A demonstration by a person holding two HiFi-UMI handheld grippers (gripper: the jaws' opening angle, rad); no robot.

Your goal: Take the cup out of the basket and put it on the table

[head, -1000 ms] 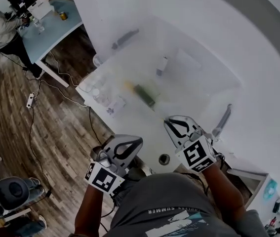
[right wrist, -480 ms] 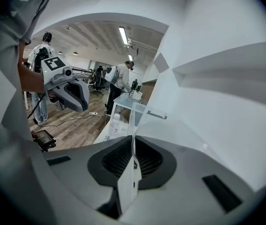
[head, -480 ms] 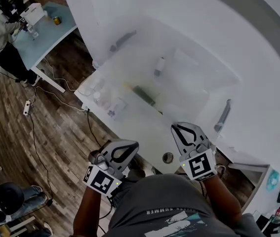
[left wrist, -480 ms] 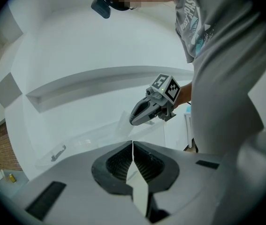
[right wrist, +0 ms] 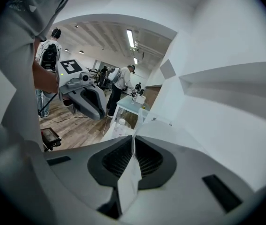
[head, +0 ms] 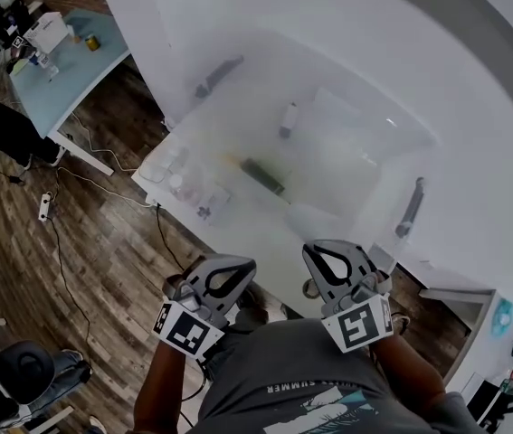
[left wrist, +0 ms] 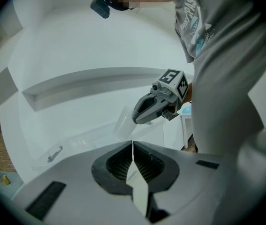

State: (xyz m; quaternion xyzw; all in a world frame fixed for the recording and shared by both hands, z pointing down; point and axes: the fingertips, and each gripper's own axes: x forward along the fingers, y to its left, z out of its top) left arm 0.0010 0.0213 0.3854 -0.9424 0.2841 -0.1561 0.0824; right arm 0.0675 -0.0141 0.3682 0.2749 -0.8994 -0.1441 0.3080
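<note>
"Nearest the person's body, what are the two claws doing?"

"The left claw (left wrist: 133, 143) has its jaws pressed together with nothing in them. It hangs just off the near edge of the bench (head: 265, 238), over the wooden floor (head: 84, 242). The right claw (right wrist: 133, 138) pinches the rim of the clear cup (right wrist: 170, 132), its jaws almost together on the thin wall."

"So where is the cup, exactly?"

"In the air, hanging tilted off the right claw's tips over the near part of the bench. Seen from the left claw's side, it shows against the rim of the clear basket (head: 365, 90). I cannot tell whether it is fully past that rim."

"Which step is that?"

"I'd judge the lift out is done or close to it, and the carry to a resting spot is in hand. The cup is not yet on the bench."

"And the next move?"

"Bring it over a bare strip of bench beside the basket and turn it upright. Lower it until the base sits flat, then spread the jaws gently, since the wall looks thin. Farther back the basket holds a dark green thing (head: 265, 174) and a small bottle (head: 288, 120), so steer clear of those."
</note>
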